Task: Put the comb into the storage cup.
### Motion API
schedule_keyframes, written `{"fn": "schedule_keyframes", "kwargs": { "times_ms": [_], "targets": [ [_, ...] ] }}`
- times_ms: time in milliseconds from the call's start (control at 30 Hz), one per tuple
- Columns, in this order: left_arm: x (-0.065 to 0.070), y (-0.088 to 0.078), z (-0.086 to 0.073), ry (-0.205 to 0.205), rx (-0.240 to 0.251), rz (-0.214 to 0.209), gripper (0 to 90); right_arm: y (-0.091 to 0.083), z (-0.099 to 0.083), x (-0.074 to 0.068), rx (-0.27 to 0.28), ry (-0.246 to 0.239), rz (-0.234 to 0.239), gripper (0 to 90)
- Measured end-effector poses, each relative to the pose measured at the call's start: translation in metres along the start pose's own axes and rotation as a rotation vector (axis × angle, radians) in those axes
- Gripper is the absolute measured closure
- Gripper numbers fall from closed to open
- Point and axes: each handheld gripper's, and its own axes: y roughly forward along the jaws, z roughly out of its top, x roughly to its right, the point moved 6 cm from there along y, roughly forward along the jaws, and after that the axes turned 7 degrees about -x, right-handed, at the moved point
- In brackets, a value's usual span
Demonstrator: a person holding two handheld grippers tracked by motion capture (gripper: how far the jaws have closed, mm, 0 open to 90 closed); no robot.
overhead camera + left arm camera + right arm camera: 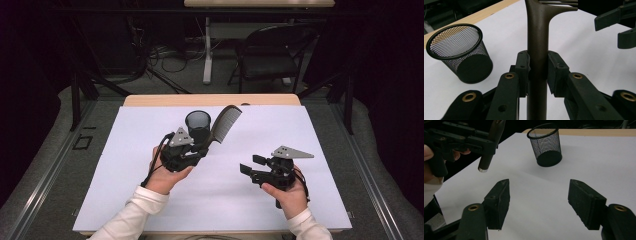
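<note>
A dark comb [226, 124] is held clamped by its handle between the jaws of the left gripper [202, 148], left of centre in the high view. The comb slants up and to the right from the gripper, its toothed head reaching toward the upper middle of the frame. In the left gripper view, the comb handle [537, 62] runs straight up the centre of the frame, and both black jaw pads [522, 70] are pressed against its sides. A black mesh cup [198, 126] stands upright on the white sheet [260, 200] just behind the left gripper; in the left gripper view it is seen at the middle left [461, 52], apart from the comb, with nothing visible inside it.

The right gripper [250, 166] is held at the lower right of centre in the high view, its jaws spread wide apart and nothing between them. In the right gripper view, the two pads [499, 202] are seen at the lower left and lower right, with bare white sheet between them. The mesh cup [546, 144] appears at the upper centre of that view, and the left gripper [486, 143], with the blunt end of the comb handle [485, 162] hanging below it, at the upper left.
</note>
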Motion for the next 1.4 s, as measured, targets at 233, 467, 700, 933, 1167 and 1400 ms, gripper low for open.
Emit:
{"fn": "schedule_keyframes", "kwargs": {
  "times_ms": [233,467,700,933,1167,1400],
  "targets": [
    [-0.001,0.0,-0.001,-0.002,0.002,0.004,72.7,0.002,0.009,-0.003,-0.005,0.002,0.026,35.1],
    [-0.003,-0.001,-0.003,-0.006,0.004,0.006,72.7,0.006,0.017,-0.005,-0.005,-0.009,0.03,33.8],
    [-0.003,-0.002,-0.003,-0.011,0.012,0.007,72.7,0.008,0.025,-0.004,-0.009,0.017,0.033,34.1],
    [-0.005,-0.002,-0.004,-0.009,0.017,0.009,72.7,0.007,0.034,-0.001,0.028,0.044,0.029,32.9],
    [-0.005,-0.001,-0.005,-0.013,0.016,0.008,72.7,0.007,0.043,-0.002,0.038,0.109,0.077,32.7],
    [-0.005,0.0,-0.005,-0.019,0.019,0.006,72.7,0.009,0.05,-0.004,0.032,0.106,0.097,32.9]
  ]
}}
